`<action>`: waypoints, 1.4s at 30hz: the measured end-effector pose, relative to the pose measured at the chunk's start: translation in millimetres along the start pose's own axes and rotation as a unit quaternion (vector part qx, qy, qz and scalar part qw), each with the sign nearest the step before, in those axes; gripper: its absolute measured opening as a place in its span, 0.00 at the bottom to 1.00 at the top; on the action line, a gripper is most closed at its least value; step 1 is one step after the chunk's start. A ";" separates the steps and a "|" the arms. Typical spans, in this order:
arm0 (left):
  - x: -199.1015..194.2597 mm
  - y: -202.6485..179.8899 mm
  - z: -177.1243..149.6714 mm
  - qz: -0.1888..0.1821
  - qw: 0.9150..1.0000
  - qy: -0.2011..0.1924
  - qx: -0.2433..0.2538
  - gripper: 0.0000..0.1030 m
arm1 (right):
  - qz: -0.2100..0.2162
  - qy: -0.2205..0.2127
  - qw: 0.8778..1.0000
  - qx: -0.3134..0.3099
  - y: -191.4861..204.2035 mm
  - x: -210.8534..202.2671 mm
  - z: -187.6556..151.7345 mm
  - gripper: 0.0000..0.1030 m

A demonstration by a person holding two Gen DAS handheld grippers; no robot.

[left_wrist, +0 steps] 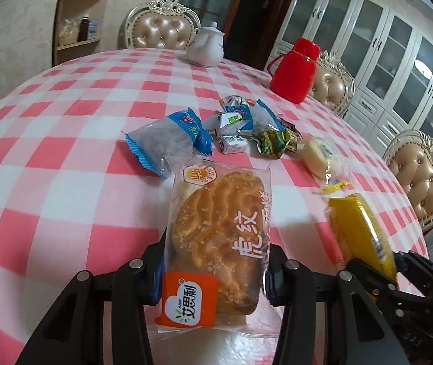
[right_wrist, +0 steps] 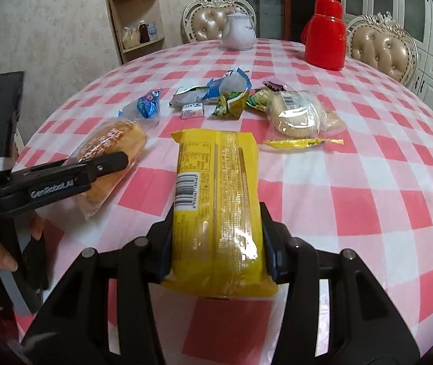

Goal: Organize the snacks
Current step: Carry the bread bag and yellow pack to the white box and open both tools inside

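Note:
My left gripper point(left_wrist: 213, 270) is shut on a clear-wrapped brown bread pack point(left_wrist: 219, 231) with an orange label, held just above the table. It also shows in the right wrist view point(right_wrist: 113, 152), with the left gripper point(right_wrist: 106, 164) clamped on it. My right gripper point(right_wrist: 216, 243) is shut on a yellow snack pack point(right_wrist: 216, 203), which shows at the right of the left wrist view point(left_wrist: 359, 231). A heap of small snacks lies mid-table: a blue-edged cake pack point(left_wrist: 164, 140), green candy wrappers point(left_wrist: 274, 143), a pale bun pack point(right_wrist: 298, 115).
The round table has a pink and white checked cloth point(left_wrist: 64, 152). A white teapot point(left_wrist: 205, 45) and a red flask point(left_wrist: 295, 70) stand at the far edge. Padded chairs point(left_wrist: 423, 182) ring the table. A thin yellow wrapper point(right_wrist: 304, 143) lies near the bun pack.

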State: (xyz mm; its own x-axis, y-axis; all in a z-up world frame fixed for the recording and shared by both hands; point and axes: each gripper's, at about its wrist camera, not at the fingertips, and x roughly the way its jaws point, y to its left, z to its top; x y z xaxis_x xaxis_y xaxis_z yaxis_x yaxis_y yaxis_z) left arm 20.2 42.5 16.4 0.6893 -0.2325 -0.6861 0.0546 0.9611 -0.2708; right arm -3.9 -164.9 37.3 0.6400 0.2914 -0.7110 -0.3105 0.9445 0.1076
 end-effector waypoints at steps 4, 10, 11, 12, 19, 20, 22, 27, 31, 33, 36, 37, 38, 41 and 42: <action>-15.6 -8.9 -6.4 0.020 1.000 -0.021 0.004 0.47 | 0.008 -0.004 1.000 0.016 -5.1 -0.7 -0.3 0.50; -49.1 -10.3 -24.1 0.053 0.998 -0.041 -0.017 0.47 | 0.018 -0.009 0.999 0.027 -1.9 -8.6 -5.5 0.50; -52.9 -9.4 -26.8 0.058 0.997 -0.042 -0.019 0.47 | 0.017 -0.009 1.000 0.022 2.0 -10.6 -6.7 0.50; -60.2 -7.3 -32.6 0.064 0.997 -0.044 -0.021 0.47 | 0.016 -0.010 1.000 0.017 6.8 -13.1 -8.6 0.50; -99.9 8.1 -65.1 0.101 0.994 -0.049 -0.016 0.47 | 0.016 -0.024 0.999 -0.013 40.4 -35.8 -24.5 0.50; -106.3 11.2 -70.2 0.107 0.993 -0.050 -0.014 0.47 | 0.016 -0.026 0.999 -0.016 43.9 -38.2 -25.9 0.50; -117.4 18.8 -78.9 0.108 0.993 -0.049 -0.017 0.47 | 0.014 -0.031 0.999 -0.025 56.3 -45.8 -31.3 0.50; -145.5 30.3 -96.4 0.120 0.991 -0.057 -0.015 0.47 | 0.028 -0.031 0.998 -0.041 82.6 -55.6 -42.9 0.50; -168.0 40.0 -108.5 0.122 0.990 -0.062 -0.013 0.47 | 0.045 -0.033 0.997 -0.055 102.9 -63.8 -51.2 0.50; -176.8 45.5 -113.6 0.125 0.990 -0.065 -0.014 0.47 | 0.052 -0.032 0.996 -0.066 114.1 -66.9 -55.5 0.50; -189.9 57.3 -122.2 0.129 0.989 -0.067 -0.021 0.47 | 0.065 -0.029 0.994 -0.082 130.5 -69.7 -61.9 0.50; -195.5 63.3 -126.1 0.133 0.989 -0.068 -0.025 0.47 | 0.068 -0.029 0.994 -0.087 135.1 -70.6 -63.3 0.50; -199.6 67.5 -129.2 0.135 0.988 -0.068 -0.028 0.47 | 0.072 -0.029 0.993 -0.093 141.9 -72.2 -65.2 0.50; -211.9 81.2 -138.6 0.145 0.986 -0.071 -0.035 0.47 | 0.079 -0.031 0.990 -0.112 160.7 -77.3 -70.1 0.50; -214.9 84.6 -141.0 0.149 0.986 -0.072 -0.037 0.47 | 0.081 -0.032 0.989 -0.117 165.2 -78.5 -71.7 0.50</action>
State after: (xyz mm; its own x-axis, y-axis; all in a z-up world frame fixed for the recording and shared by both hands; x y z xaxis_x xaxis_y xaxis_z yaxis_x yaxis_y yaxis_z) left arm -225.2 152.7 45.7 0.7626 0.0867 -0.6410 -0.2147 0.9687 -0.1244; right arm -155.8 -42.7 61.0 0.6087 0.4524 -0.6517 -0.5618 0.8258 0.0486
